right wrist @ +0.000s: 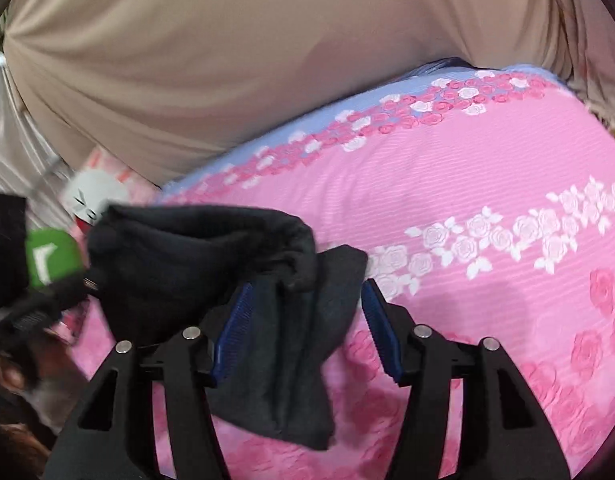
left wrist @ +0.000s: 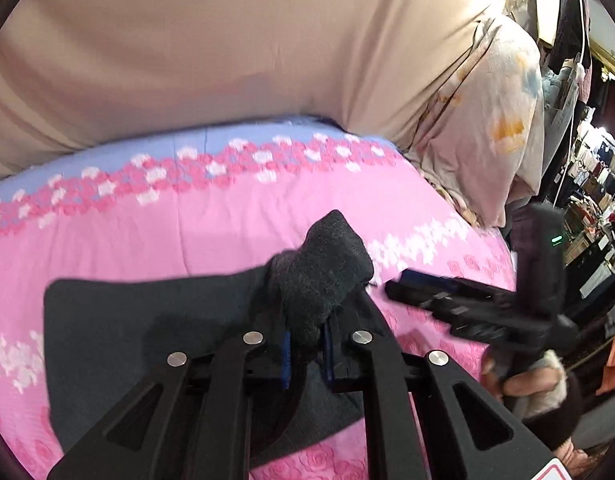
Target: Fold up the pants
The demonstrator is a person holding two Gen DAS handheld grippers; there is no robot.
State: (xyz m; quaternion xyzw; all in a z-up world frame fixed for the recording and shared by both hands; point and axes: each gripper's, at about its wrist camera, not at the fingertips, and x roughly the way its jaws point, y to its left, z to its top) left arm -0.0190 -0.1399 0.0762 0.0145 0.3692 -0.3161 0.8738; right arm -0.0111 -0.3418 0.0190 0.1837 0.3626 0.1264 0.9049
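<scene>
Mid-fold, by the look of it: dark charcoal fleece pants [left wrist: 155, 320] lying part-folded on the pink rose-print bed quilt [left wrist: 187, 224], near edge, one bunched end lifted by the left gripper [left wrist: 306, 350], jaws narrow and pinching the cloth. Right gripper [right wrist: 305, 330] with jaws about half open, a fold of the pants between them but unpressed. Long axis hard to tell while bunched, seemingly left–right across the bed; next move likely calls for carrying the lifted end over the flat part.
</scene>
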